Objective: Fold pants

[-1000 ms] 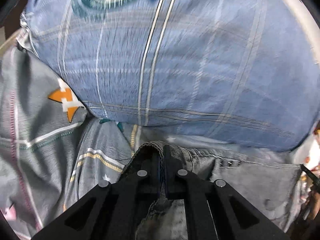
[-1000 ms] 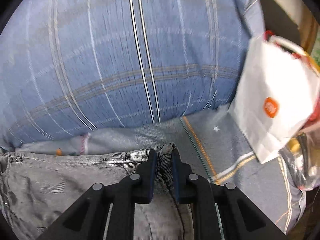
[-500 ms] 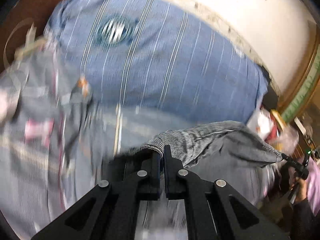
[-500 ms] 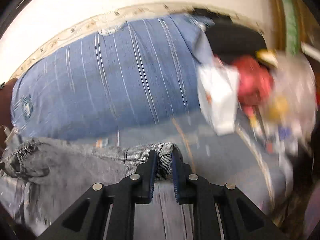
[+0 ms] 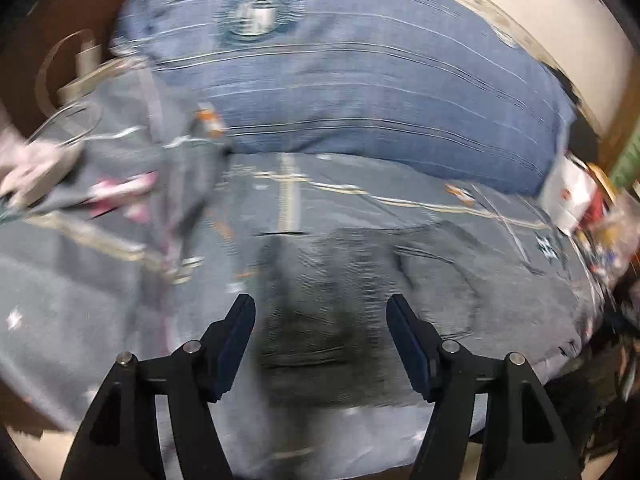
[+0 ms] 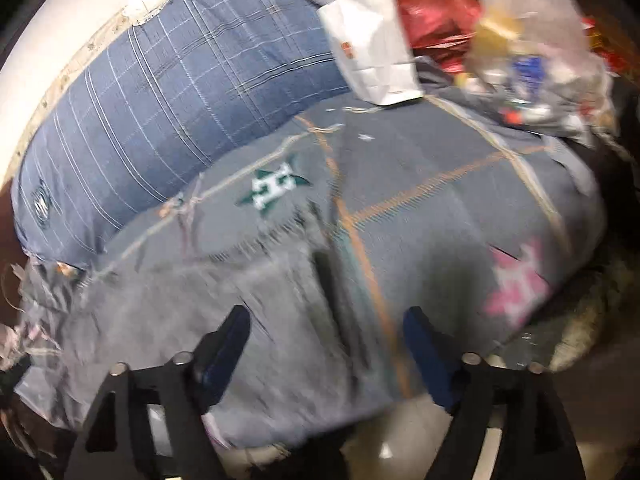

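The grey denim pants (image 5: 360,292) lie flat on the grey patterned bedspread (image 5: 100,288), blurred by motion. My left gripper (image 5: 320,320) is open and empty, held above the pants' near part. In the right wrist view the pants (image 6: 208,312) lie left of centre on the bedspread (image 6: 460,208). My right gripper (image 6: 326,334) is open and empty above the pants' right edge.
A big blue plaid pillow (image 5: 360,80) lies along the wall behind the pants; it also shows in the right wrist view (image 6: 168,92). A white paper bag (image 6: 372,44), red bag and clear plastic clutter (image 6: 532,40) sit at the bed's far right. The bed's front edge is near me.
Both grippers have let go of the pants and opened. They have pulled back and up from the pillow; the pants now lie spread on the bedspread.
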`<state>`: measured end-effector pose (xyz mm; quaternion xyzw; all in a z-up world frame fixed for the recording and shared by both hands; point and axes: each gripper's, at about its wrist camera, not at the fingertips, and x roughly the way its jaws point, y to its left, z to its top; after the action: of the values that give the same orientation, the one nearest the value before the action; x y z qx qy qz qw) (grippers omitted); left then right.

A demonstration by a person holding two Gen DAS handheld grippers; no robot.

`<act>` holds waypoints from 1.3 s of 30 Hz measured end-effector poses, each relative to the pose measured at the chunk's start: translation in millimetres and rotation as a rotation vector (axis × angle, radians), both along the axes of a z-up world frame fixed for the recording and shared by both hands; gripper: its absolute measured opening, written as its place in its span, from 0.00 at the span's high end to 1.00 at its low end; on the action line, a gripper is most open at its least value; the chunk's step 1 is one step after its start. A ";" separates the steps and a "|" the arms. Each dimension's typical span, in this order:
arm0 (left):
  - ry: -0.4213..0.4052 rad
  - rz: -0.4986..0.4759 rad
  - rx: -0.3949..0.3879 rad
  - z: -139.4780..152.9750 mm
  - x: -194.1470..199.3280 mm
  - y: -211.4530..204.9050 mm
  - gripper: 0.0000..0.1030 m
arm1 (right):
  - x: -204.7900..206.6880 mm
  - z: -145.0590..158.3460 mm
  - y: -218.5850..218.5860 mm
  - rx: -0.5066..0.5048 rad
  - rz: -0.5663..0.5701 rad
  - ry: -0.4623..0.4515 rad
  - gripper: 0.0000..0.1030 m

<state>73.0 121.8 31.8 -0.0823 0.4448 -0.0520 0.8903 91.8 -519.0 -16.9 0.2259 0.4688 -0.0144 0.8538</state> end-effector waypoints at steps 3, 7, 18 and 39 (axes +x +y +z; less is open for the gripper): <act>0.092 -0.065 0.041 -39.0 21.7 -35.0 0.33 | 50.5 -33.6 -2.2 0.104 0.021 0.141 0.26; 0.217 -0.031 0.139 -96.6 32.1 -43.0 0.33 | 71.8 -8.7 1.8 0.073 0.052 0.083 0.88; 0.150 -0.039 0.192 -99.0 21.3 -46.6 0.21 | 54.9 -40.8 -1.7 -0.226 -0.047 0.122 0.52; 0.189 0.054 0.151 -105.2 23.8 -31.1 0.03 | 1.5 -54.5 7.5 -0.314 -0.085 0.236 0.50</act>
<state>96.9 90.7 -73.4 -0.0316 0.5269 0.0138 0.8492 93.4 -511.5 -71.4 0.1064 0.5475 -0.1497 0.8164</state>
